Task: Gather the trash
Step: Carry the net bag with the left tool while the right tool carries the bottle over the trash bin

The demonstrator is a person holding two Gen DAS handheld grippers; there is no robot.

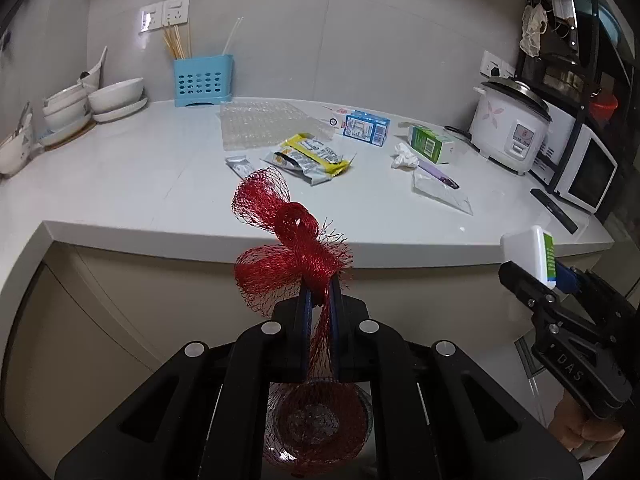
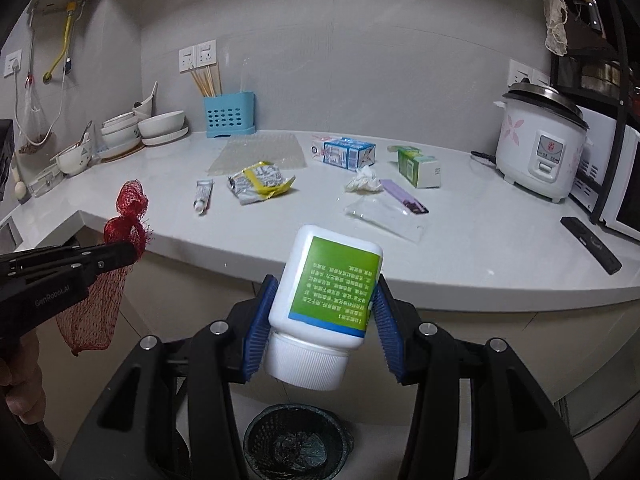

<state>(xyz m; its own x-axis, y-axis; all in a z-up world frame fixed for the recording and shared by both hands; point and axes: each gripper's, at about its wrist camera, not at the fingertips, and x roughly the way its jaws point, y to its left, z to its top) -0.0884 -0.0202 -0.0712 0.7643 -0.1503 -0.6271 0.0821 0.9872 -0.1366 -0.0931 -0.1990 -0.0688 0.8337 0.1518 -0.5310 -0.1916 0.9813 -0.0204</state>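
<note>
1. Left wrist view: the left gripper (image 1: 319,296) is held in front of the counter edge, its blue pads pinching a red mesh bag (image 1: 288,240). The knotted part of the bag stands above the pads; the rest hangs down between the fingers.
2. Directly below, a dark bin (image 1: 320,420) is seen through the hanging mesh.
3. At the right edge, the right gripper (image 1: 556,280) is seen gripping a white bottle (image 1: 528,252) with a green label.
4. On the white counter (image 1: 140,184), left over: a yellow wrapper (image 1: 310,158) in the middle, a small tube (image 1: 239,167) just left of it, bubble wrap (image 1: 264,124) farther back, a blue box (image 1: 366,128) and a green box (image 1: 430,144) to the right, a crumpled tissue (image 1: 405,157) near the green box, and a clear sleeve (image 1: 442,192) at the near right.
5. Far left: stacked bowls (image 1: 100,98). Far back: a blue utensil holder (image 1: 203,80). Far right: a rice cooker (image 1: 508,128).
6. Right wrist view: the right gripper (image 2: 320,320) is clamped on the white bottle (image 2: 324,300), cap end toward the camera, bottle tilted, held in front of the counter edge.
7. The bin (image 2: 298,440) sits on the floor below the bottle, lined with a dark bag.
8. At the left, the left gripper (image 2: 132,254) is seen closed on the red mesh bag (image 2: 128,216), the mesh dangling beneath it.
9. The counter (image 2: 480,248) carries the same litter: yellow wrapper (image 2: 260,182), tube (image 2: 203,194), tissue (image 2: 364,180), blue box (image 2: 348,154), green box (image 2: 418,168).
</note>
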